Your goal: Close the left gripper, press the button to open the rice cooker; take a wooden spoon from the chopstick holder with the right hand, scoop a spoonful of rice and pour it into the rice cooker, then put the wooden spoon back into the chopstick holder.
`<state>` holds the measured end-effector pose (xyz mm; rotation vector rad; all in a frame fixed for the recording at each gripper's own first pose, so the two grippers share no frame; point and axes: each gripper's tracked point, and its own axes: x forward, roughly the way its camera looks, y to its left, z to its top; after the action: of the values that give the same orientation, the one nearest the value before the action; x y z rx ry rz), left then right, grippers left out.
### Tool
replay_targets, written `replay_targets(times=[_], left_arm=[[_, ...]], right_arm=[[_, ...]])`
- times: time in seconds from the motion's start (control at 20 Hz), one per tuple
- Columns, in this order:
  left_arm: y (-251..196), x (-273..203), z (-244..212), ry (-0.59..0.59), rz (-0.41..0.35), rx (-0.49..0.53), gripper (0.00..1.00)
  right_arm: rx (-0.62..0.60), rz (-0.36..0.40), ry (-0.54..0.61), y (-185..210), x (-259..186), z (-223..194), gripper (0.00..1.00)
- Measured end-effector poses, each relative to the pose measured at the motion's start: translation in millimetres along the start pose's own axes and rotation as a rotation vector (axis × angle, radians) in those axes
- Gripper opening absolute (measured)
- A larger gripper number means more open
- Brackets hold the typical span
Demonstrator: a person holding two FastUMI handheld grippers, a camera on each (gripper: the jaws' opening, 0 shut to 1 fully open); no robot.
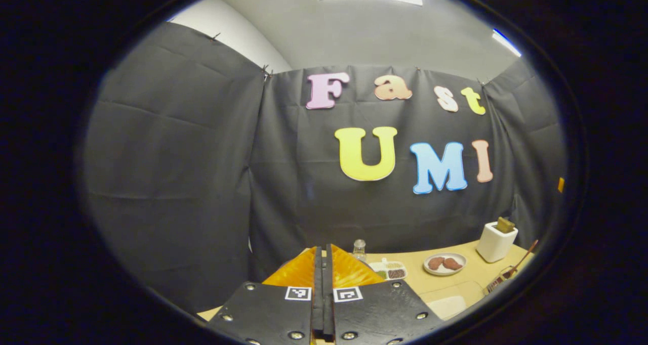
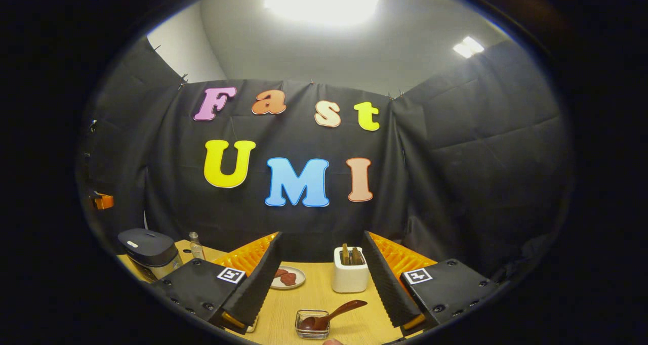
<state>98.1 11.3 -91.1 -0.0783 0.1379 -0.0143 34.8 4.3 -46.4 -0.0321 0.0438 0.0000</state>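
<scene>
Pale wood desk (image 2: 324, 297). On it: rice cooker (image 2: 148, 251) at far left corner, lid down; small bottle (image 2: 194, 244) just beside it; plate (image 2: 288, 278) w/ brown food mid-desk; white holder (image 2: 350, 276) near back edge; glass dish (image 2: 312, 325) w/ spoon (image 2: 334, 314) near front edge; divided tray (image 1: 389, 270) beside bottle.

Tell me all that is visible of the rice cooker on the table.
The rice cooker stands upright at the table's far left edge in the right gripper view. Its dark, rounded lid is shut and carries a small pale oval on top; the body below looks like shiny metal. A small bottle stands just to its right. No gripper touches it.
</scene>
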Motion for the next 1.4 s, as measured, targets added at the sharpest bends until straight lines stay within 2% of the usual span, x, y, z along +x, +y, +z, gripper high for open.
replay_targets(times=[0.6,0.85,0.95,1.0,1.25,1.3,1.4], left_arm=[[-14,38,-127,0.222,-0.099,0.011,0.01],[-16,33,-154,0.239,-0.108,0.025,0.02],[-16,33,-162,0.254,-0.100,-0.003,0.02],[-17,40,-160,0.259,-0.099,-0.009,0.00],[-18,33,-141,0.234,-0.107,0.043,0.05],[-16,31,-129,0.217,-0.104,0.044,0.00],[-12,32,-93,0.146,-0.095,0.037,0.02]], right_arm=[[-0.041,-0.025,0.041,15,2,-3,0.98],[-0.041,-0.026,0.050,15,0,-4,0.98],[-0.036,-0.024,0.052,17,0,-5,0.98],[-0.031,-0.020,0.054,18,-1,-6,0.98],[-0.022,-0.002,0.046,22,-3,-6,0.98],[-0.015,-0.001,0.050,21,-3,-8,0.98],[0.006,-0.003,0.062,19,-1,-13,0.98]])
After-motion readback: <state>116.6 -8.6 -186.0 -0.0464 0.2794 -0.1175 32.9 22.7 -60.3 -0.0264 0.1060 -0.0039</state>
